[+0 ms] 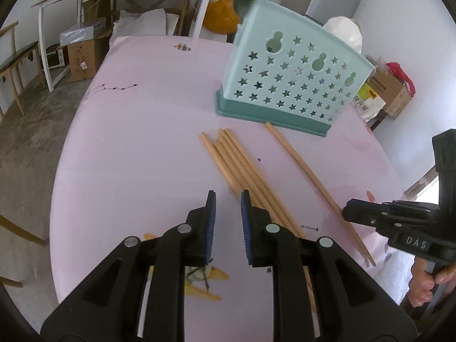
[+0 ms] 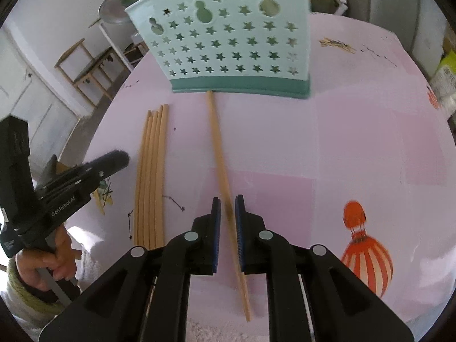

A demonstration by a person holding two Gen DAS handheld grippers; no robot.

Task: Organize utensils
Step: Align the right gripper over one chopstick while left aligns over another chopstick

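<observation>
Covering table, pink cloth (image 1: 136, 148); cluttered room behind. Left claw (image 1: 228, 199) spread, empty; right claw (image 2: 228, 202) straddling single chopstick (image 2: 218, 142), unpinched.

Pink-covered table (image 1: 136, 148) with chopsticks and a holder

A pale green star-punched utensil holder (image 1: 287, 85) stood on the printed pink cloth. Near its base lay a bundle of wooden chopsticks (image 1: 242, 171) side by side, and a single chopstick (image 2: 221, 165) lay apart, its far tip touching the holder's darker base. A balloon print (image 2: 364, 253) showed on the cloth.
</observation>
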